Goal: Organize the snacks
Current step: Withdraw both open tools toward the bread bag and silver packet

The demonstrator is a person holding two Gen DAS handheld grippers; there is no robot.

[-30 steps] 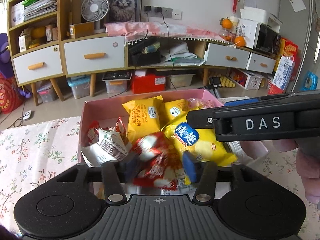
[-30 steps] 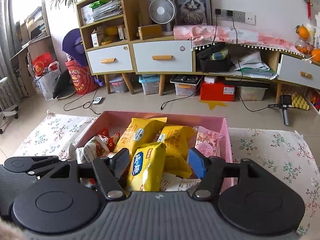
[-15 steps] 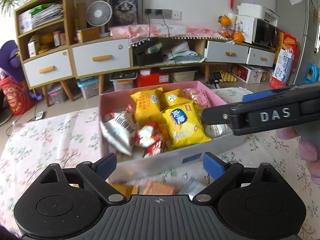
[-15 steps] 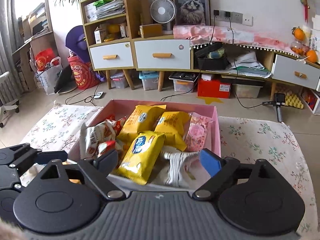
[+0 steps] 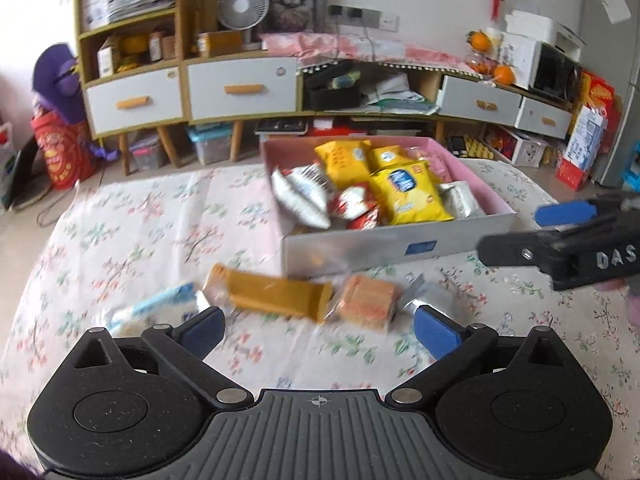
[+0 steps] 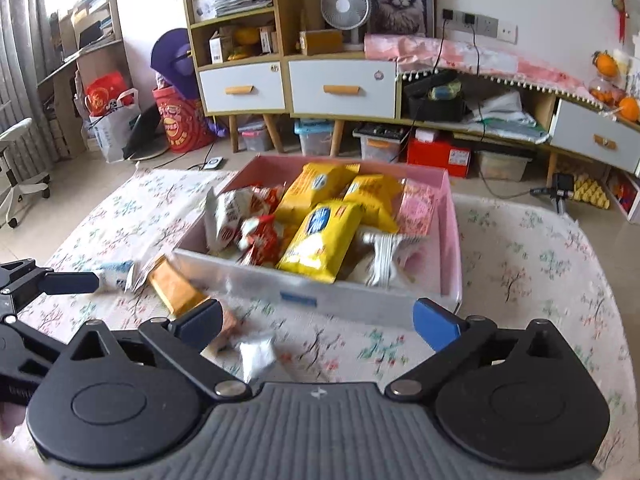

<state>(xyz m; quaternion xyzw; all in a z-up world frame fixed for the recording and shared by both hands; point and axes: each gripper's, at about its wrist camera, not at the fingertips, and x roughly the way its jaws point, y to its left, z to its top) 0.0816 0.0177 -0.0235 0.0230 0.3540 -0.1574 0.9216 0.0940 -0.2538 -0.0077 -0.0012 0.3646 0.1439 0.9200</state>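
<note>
snacks (image 5: pixel 276 293) before the box (image 5: pixel 394 247) blur; both hand-held grippers (image 5: pixel 316 330) (image 6: pixel 318 326) opening, nothing between.

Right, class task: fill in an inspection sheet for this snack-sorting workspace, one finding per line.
Surface: floral tablecloth.
Job's things: pink box holding yellow snack bags and others; orange bar, biscuit pack, blue-white pack, silver packet outside it.
Clutter: nothing seen on the cloth.
Grippers: left claw and right claw opening, nothing between.
Cables: wall-socket leads; floor cable.
Surroundings: drawer cabinets, fan.
</note>
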